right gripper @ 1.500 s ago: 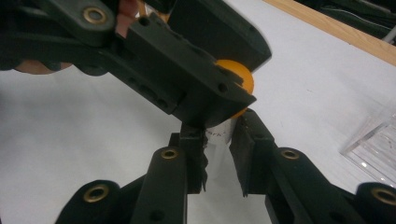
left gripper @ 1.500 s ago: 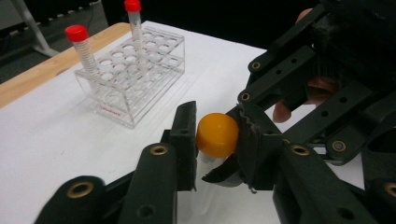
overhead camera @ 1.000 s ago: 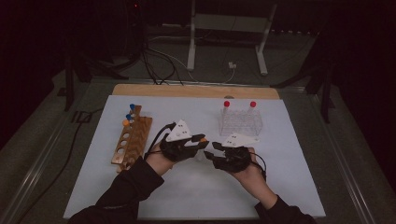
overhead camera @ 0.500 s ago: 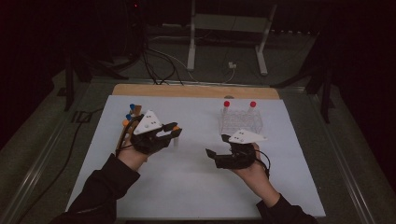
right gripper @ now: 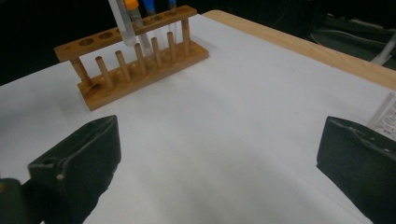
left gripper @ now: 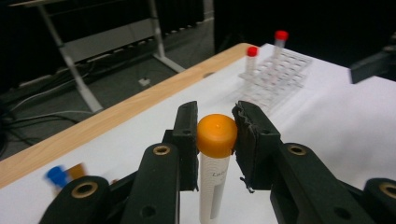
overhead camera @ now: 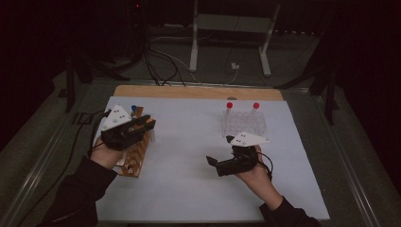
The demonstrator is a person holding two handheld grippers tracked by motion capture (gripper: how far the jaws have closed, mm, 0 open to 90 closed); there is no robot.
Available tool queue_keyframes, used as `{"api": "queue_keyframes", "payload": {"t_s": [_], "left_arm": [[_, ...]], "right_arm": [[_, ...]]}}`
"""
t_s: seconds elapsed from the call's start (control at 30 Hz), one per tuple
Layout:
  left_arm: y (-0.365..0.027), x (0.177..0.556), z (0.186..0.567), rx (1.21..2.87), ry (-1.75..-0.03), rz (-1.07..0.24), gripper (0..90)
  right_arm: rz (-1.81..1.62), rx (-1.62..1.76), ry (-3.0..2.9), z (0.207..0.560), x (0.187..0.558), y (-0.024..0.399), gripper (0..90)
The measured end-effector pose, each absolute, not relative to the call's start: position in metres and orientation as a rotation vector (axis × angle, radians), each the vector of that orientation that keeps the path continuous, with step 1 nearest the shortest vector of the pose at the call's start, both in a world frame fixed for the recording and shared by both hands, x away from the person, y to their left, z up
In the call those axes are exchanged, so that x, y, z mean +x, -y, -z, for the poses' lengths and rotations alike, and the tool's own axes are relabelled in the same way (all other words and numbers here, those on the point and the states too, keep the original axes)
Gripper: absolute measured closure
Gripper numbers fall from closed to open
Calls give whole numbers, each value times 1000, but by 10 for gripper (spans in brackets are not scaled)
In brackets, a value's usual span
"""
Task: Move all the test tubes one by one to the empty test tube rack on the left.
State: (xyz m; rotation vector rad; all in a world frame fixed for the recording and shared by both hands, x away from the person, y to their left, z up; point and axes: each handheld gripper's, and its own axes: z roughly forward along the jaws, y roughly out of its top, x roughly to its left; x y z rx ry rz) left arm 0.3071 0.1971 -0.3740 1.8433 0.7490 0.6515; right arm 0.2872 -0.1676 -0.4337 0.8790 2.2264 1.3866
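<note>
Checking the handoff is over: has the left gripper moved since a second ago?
Yes. The left gripper, shut on the orange-capped tube, has swung left from mid-sheet to above the wooden rack.

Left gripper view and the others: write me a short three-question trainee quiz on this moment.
1. True or false: the left gripper is shut on an orange-capped tube.
2. Are the right gripper jaws open or shut?
3. Which rack holds the two red-capped tubes: A wooden rack, B clear rack?

Key
1. True; the pads clamp the cap.
2. Open, with nothing between them; they have just been opening.
3. B.
</note>
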Motion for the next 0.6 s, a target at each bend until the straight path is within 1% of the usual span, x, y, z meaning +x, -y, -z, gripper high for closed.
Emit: {"api": "queue_keyframes", "payload": {"t_s": [0.13,0.4,0.47,0.6], "left_arm": [[-214,308,374,1813,-792,-667,720],[-241,311,376,1769,-870,-741,720],[-246,313,379,1776,-887,-780,719],[-255,318,389,1769,-929,-797,720]], "right_arm": [[-1408,865,-2239,434,287,169,0],[-1405,859,-2241,433,287,170,0],[-1401,861,-2245,434,288,170,0],[-1407,864,-2246,434,288,171,0]]}}
